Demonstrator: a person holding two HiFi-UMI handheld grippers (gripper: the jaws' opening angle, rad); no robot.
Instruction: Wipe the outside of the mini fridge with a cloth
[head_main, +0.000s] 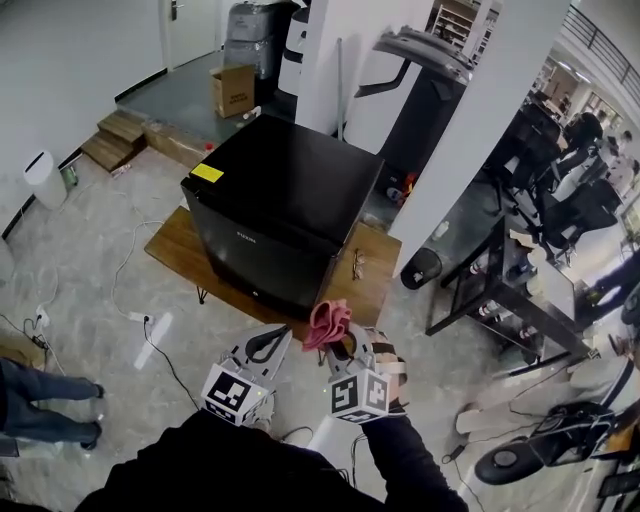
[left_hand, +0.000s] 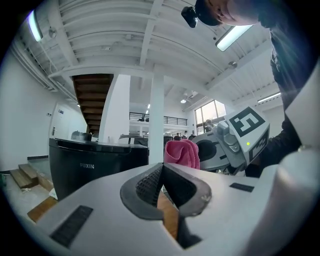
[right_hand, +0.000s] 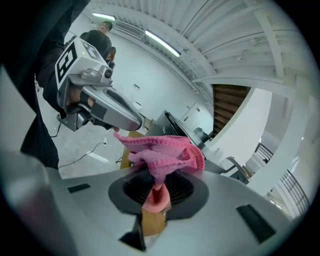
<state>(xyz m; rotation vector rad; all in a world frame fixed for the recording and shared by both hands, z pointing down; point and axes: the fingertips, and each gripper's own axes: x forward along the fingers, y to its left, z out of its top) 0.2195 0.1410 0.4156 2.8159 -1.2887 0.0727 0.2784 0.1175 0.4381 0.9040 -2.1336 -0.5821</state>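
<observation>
The black mini fridge (head_main: 280, 200) stands on a low wooden table (head_main: 180, 245); it also shows at the left in the left gripper view (left_hand: 95, 162) and behind the cloth in the right gripper view (right_hand: 172, 125). My right gripper (head_main: 338, 342) is shut on a pink cloth (head_main: 328, 322), held in front of the fridge's lower right corner. The cloth (right_hand: 162, 152) bunches up between its jaws. My left gripper (head_main: 268, 345) hangs just left of it, jaws closed on nothing (left_hand: 161, 185). The pink cloth (left_hand: 182, 154) shows beyond it.
A cardboard box (head_main: 232, 90) and wooden steps (head_main: 112, 135) lie behind the fridge. A white pillar (head_main: 470, 150) rises at right, with a black cart (head_main: 510, 290) beyond. Cables (head_main: 150, 330) trail on the floor at left. A person's legs (head_main: 45, 405) stand at far left.
</observation>
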